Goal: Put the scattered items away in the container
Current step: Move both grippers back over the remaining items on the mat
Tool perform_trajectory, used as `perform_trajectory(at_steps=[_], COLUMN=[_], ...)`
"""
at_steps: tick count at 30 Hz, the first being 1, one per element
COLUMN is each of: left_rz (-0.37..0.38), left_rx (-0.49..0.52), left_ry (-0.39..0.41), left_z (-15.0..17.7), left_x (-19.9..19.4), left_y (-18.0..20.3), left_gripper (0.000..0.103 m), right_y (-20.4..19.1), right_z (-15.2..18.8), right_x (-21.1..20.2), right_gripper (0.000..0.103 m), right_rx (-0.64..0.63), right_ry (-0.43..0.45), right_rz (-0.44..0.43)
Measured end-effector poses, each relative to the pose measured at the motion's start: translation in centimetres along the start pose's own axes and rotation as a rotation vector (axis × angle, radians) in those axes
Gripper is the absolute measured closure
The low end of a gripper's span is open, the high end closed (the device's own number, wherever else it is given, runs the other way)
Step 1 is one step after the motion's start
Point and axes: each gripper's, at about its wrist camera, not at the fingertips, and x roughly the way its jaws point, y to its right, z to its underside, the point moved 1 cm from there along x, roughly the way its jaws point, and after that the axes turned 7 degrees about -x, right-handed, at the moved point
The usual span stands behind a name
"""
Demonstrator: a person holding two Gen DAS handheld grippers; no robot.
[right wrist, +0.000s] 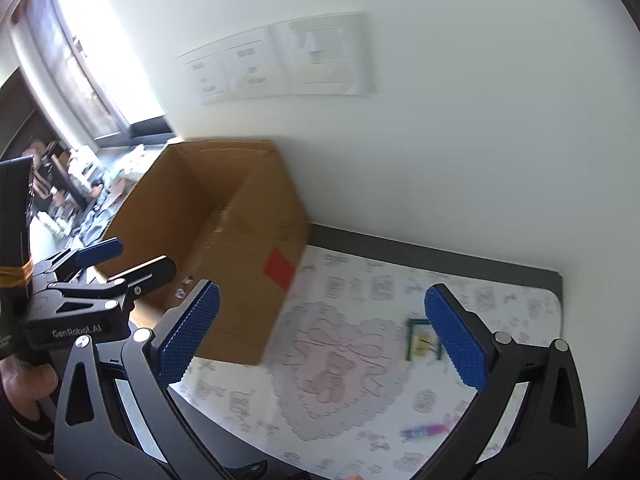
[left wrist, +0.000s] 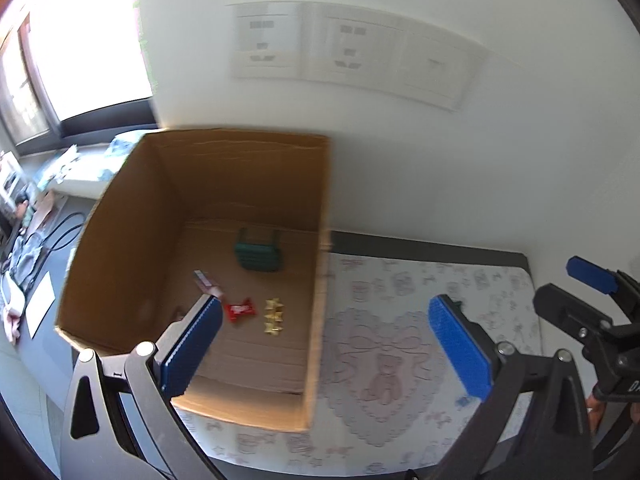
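Here my left gripper [left wrist: 324, 344] and my right gripper [right wrist: 322, 334] both hang spread wide, grasping nothing. Low in my right view, two loose things lie on the bear-print mat [right wrist: 352, 364]: a blurred pink-and-blue wrapper [right wrist: 426, 430] and a green-framed item [right wrist: 420, 338], half hidden behind my finger. Further up, the cardboard box [left wrist: 132, 240] holds four things only my left view shows: a red candy [left wrist: 239, 309], gold stars [left wrist: 273, 316], a pink wrapper [left wrist: 207, 282], partly covered, and a green rack [left wrist: 259, 254].

Bright daylight from blown-out window [left wrist: 80, 40] at left. Motion blur throughout, strongest in right wrist view. Fisheye-bent, dark-vignetted edges.
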Motion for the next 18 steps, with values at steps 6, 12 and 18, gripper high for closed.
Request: perform_trajectory(at_steps=[6,12,18], left_rz=[0.049,0.101,0.127], left_rx=[0.062,0.114,0.158], left_ry=[-0.006,-0.029,-0.067], left_z=[0.2,0.8,2.2], left_x=[0.6,1.7,3.0], left_y=[4.6,8.7,11.9], left_gripper=[0.0,0.0,0.0], right_y=[3.9,7.9,11.3], right_z=[1.4,3.1,5.6], right_x=[-1.9,-3.7,-4.5], right_gripper=[0.0,0.0,0.0], right_rx=[0.056,0.113,0.167], right_ry=[0.008,0.011,-0.018], right_rz=[0.056,0.11,0.149])
